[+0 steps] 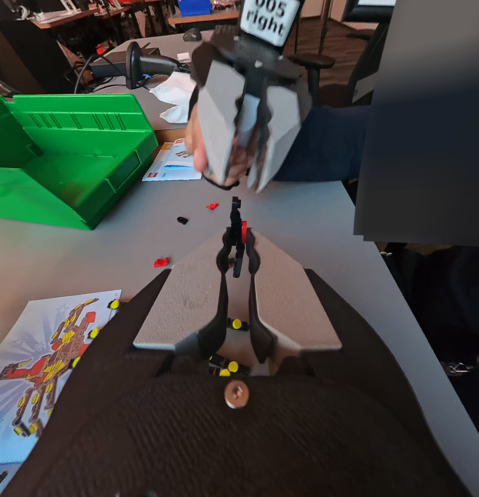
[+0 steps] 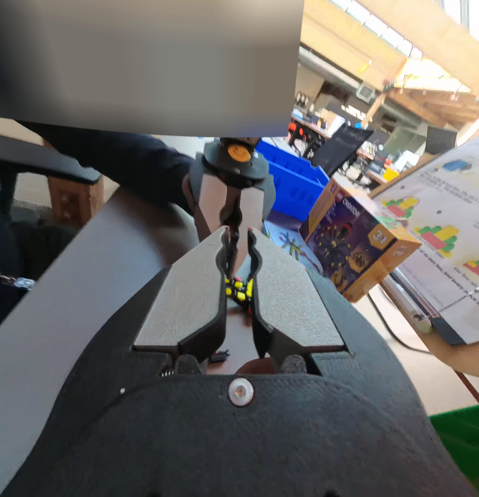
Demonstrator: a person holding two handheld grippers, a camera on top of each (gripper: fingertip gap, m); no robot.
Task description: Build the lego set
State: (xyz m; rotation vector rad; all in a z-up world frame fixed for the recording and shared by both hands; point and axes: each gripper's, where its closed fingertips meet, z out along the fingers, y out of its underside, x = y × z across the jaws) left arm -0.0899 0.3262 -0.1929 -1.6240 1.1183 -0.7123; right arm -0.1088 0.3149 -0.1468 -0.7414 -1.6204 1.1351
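My left gripper [image 1: 237, 233] is shut on a thin black Lego sub-assembly [image 1: 236, 215] with a red round piece on its side, which sticks out past the fingertips above the table. My right gripper [image 1: 234, 178] hangs just beyond it, tips pointing down at the piece, jaws a little apart and empty. In the right wrist view my right gripper [image 2: 238, 230] is open, with the left gripper [image 2: 233, 188] and its black piece [image 2: 234, 242] right behind the gap. A black model with yellow studs [image 2: 238, 291] lies on the table below; it also shows between the left fingers [image 1: 236, 324].
Loose red pieces [image 1: 212, 206] [image 1: 161, 262] and a black one [image 1: 182, 220] lie on the grey table [image 1: 327, 242]. A green bin [image 1: 71, 161] stands at left, a booklet [image 1: 173, 161] behind, a picture sheet [image 1: 44, 363] near left. A Lego box [image 2: 359, 242] and blue bin [image 2: 292, 177] stand nearby. Spacing between my two grippers at the tips: around 4 cm.
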